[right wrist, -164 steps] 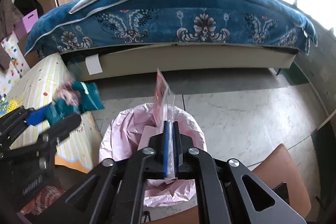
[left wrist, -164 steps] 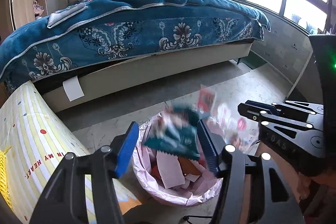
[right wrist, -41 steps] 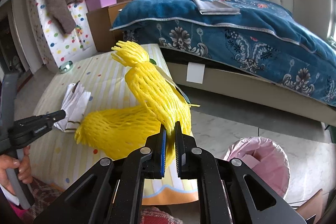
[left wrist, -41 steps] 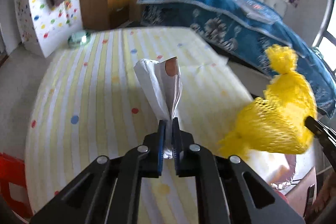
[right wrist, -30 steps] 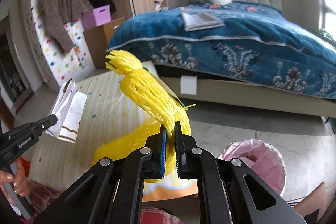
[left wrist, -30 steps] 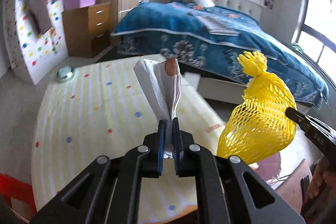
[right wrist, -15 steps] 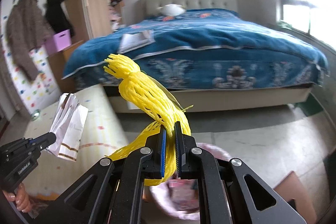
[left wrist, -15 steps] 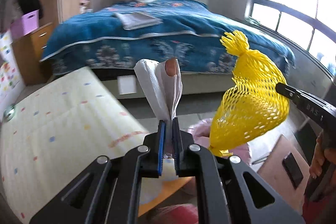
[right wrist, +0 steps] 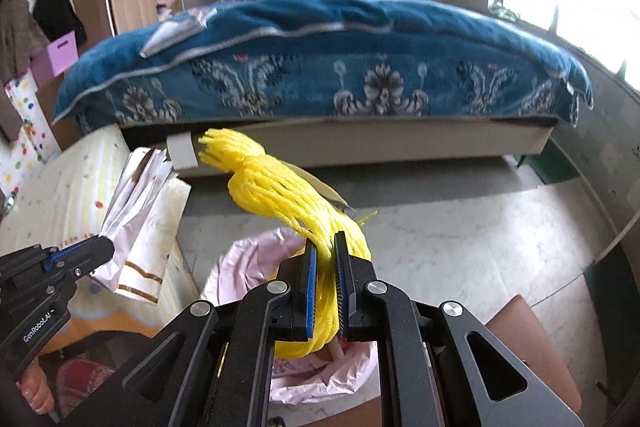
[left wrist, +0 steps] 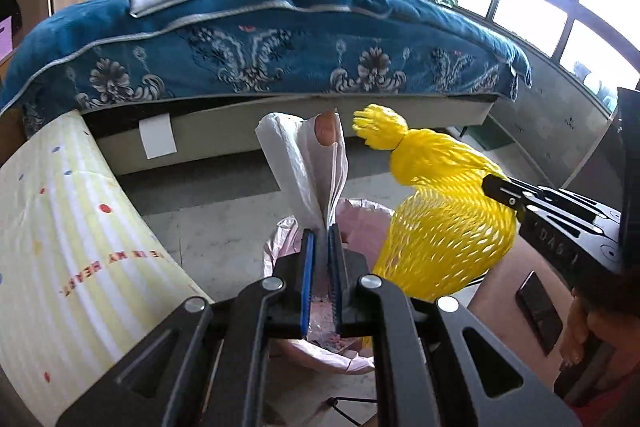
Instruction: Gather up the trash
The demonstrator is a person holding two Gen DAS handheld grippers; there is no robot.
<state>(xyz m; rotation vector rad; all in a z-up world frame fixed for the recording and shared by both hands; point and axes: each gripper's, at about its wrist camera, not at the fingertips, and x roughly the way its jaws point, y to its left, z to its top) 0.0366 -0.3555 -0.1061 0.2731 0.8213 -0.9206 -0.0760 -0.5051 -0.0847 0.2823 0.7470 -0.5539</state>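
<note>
**Two pieces of trash held above the bin**

In a bedroom with a blue-quilted bed (left wrist: 280,39), we stand beside the yellow striped worktop (left wrist: 60,227). Our left hand-held gripper (left wrist: 321,275) pinches a crumpled white paper wrapper (left wrist: 304,171); our right hand-held gripper (right wrist: 325,291) pinches a yellow foam mesh net (right wrist: 280,195). Both hang over the pink-lined waste bin (right wrist: 248,255). The bulky net could catch the rim and spill onto the floor.

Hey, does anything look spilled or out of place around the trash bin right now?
Nothing stands out. The pink-lined bin stands upright with no visible spill; the yellow mesh bag and white paper bag are held above it.
</note>
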